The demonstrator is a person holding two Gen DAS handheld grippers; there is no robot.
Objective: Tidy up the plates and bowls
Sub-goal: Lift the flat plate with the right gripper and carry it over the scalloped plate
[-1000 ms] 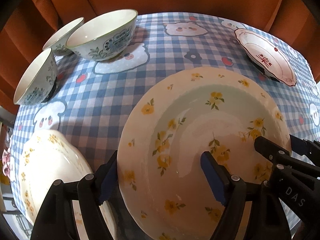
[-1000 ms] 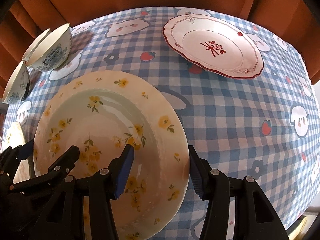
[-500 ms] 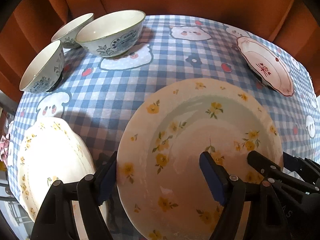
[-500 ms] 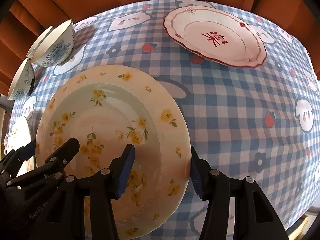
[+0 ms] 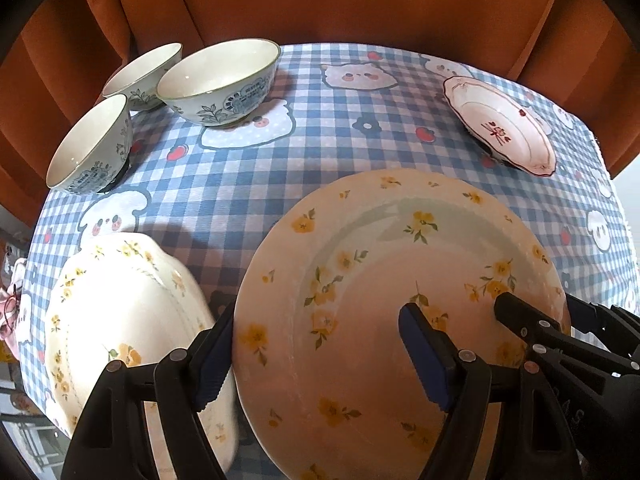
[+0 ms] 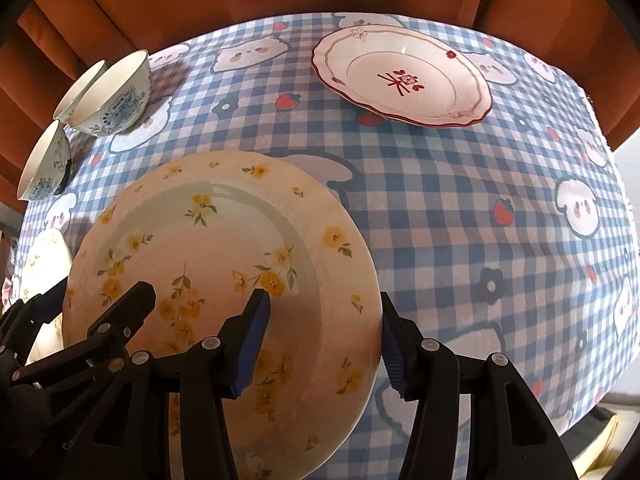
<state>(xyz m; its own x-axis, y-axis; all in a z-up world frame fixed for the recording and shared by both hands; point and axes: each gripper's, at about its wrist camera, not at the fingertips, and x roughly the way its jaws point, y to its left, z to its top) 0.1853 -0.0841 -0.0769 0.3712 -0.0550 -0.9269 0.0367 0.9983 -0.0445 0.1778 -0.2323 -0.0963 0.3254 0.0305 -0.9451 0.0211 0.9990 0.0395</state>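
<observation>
A large cream plate with yellow flowers (image 5: 360,300) (image 6: 208,248) is held up off the checked tablecloth by both grippers. My left gripper (image 5: 316,344) is shut on its left rim, my right gripper (image 6: 320,340) on its right rim. A second yellow-flowered plate (image 5: 116,300) lies on the table at the left, partly under the held plate; its edge shows in the right wrist view (image 6: 44,252). A red-trimmed plate (image 5: 500,124) (image 6: 400,76) sits at the far right. Three blue-patterned bowls (image 5: 220,80) (image 6: 112,96) stand at the far left.
The table has a blue checked cloth (image 5: 340,140) (image 6: 460,208) with cartoon prints. An orange curtain (image 5: 340,0) hangs close behind it. The cloth's right edge (image 6: 616,184) drops off beside the red-trimmed plate.
The held plate has risen and drawn back toward me in both grippers. More of the second yellow-flowered plate and the table's far side now shows.
</observation>
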